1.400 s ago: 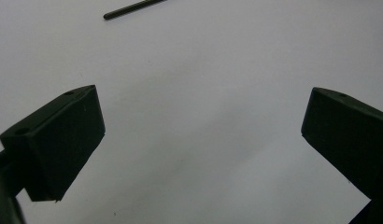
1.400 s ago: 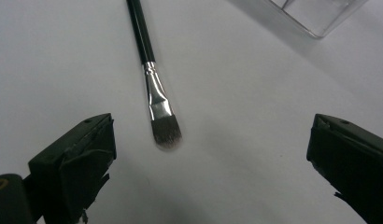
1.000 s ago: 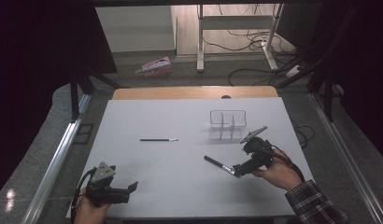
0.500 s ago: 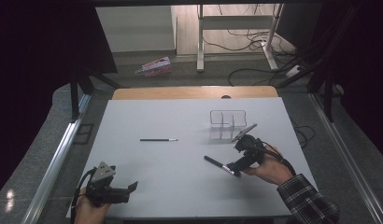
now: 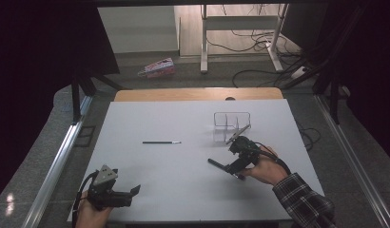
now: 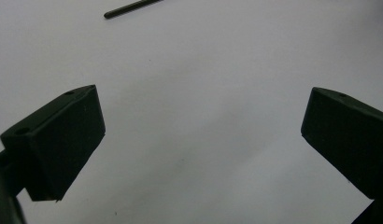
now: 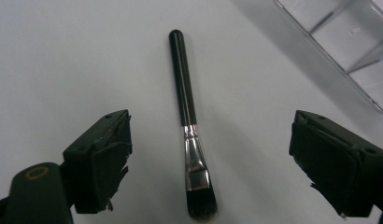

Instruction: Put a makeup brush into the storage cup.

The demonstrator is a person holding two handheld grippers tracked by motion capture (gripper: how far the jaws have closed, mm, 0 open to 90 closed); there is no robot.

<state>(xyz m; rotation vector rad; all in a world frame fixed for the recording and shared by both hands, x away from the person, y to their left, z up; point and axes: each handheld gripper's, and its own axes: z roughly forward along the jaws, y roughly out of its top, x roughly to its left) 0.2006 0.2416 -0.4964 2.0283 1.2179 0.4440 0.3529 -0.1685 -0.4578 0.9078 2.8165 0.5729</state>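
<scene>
Your right gripper [image 7: 206,163] straddles the brush [image 7: 189,126] wide open, ready to pinch; left gripper [image 6: 199,149] idles open, empty.

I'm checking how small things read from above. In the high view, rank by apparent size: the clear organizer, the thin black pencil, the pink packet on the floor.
1. clear organizer
2. pink packet, farther away, so unsure
3. thin black pencil, long but very slim

The high view looked forward and down from above the person's side, taking in the whole white table [image 5: 183,123]. Each gripper view sat close over that surface, facing out between its own jaws. The right gripper view and the high view shared the makeup brush [image 7: 189,126] and clear organizer [image 7: 339,42].
</scene>
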